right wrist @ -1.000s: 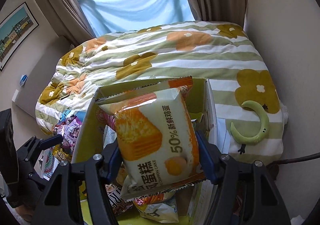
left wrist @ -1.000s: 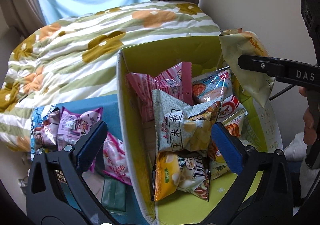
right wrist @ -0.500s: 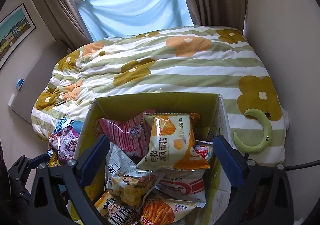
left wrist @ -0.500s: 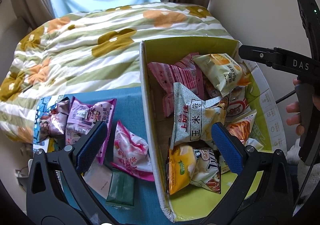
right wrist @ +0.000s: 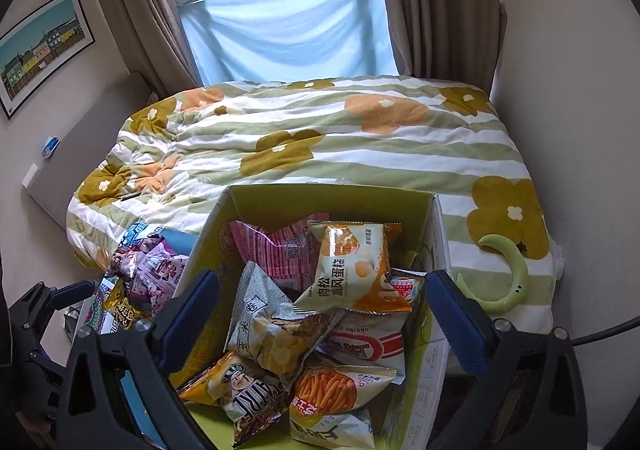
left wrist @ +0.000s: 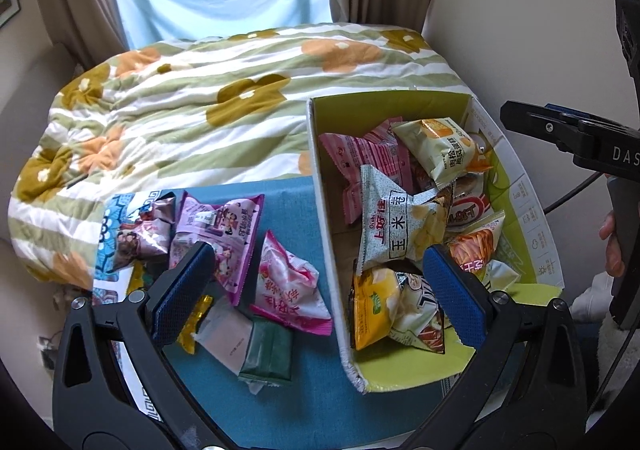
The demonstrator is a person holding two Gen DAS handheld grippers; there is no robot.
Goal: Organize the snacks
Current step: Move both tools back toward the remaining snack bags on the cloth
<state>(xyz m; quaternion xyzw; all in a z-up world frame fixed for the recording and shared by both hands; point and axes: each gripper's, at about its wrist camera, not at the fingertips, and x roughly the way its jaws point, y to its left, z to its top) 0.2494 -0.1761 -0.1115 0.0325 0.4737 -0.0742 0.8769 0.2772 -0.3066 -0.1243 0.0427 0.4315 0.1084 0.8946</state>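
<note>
The cardboard box with a yellow-green lining stands at the right edge of the blue-covered worktop, which sits against a bed with a green-striped flowered quilt. On top of the heap in the box, toward its far wall, lies the pale cream and orange cake packet; it leans on a pink foil packet, with a grey-white corn-snack bag just in front of it. The right tongs hang over the box with their blue pads wide apart and nothing between them. The left tongs are also spread wide and empty, straddling the box's left wall. On the worktop's left part lie loose snacks: a pink crinkled packet, a purple packet and a dark green sachet.
</note>
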